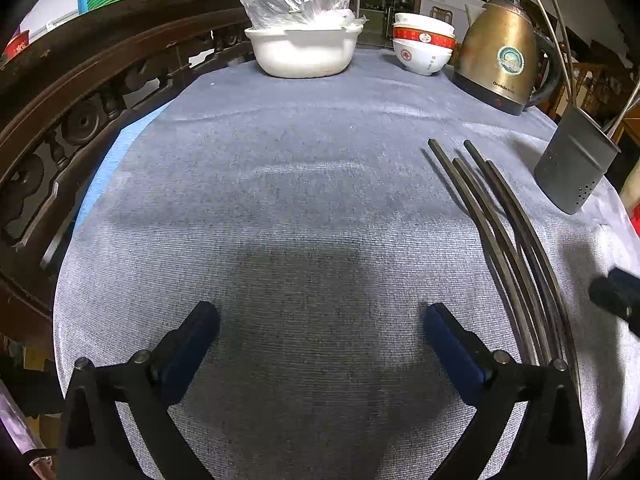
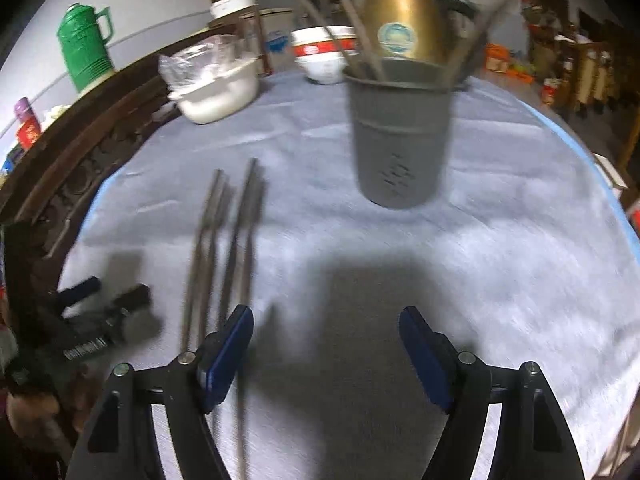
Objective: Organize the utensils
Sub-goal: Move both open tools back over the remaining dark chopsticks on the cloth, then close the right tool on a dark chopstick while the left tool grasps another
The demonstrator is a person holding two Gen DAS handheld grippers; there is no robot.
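The left wrist view is sharp and shows the four dark chopsticks (image 1: pixel 504 232) lying side by side on the cloth at about three o'clock, their far ends square-cut, running back under the left gripper's (image 1: pixel 322 332) right finger. The right wrist view is motion-blurred; there the same chopsticks (image 2: pixel 224 248) lie at nine o'clock, just beside the right gripper's (image 2: pixel 326 340) left pad, and the other gripper appears at eight o'clock, its jaws apart. Both pairs of blue-padded fingers stand spread wide over bare cloth, pinching nothing.

The grey holder (image 2: pixel 400 136), a tapered cup with small drain holes low on its wall, stands upright at twelve o'clock in the right view, pale chopsticks leaning out of it.

A ribbed grey-blue cloth (image 1: pixel 304 184) covers the round table. At its far edge sit a white basin (image 1: pixel 304 54) with crinkled clear plastic in it, stacked white-and-red bowls (image 1: pixel 422 46) and a brass-coloured kettle (image 1: pixel 500 56). A carved dark wooden rail (image 1: pixel 80 92) curves along ten o'clock, and a green ribbed jug (image 2: pixel 86 46) stands behind it.
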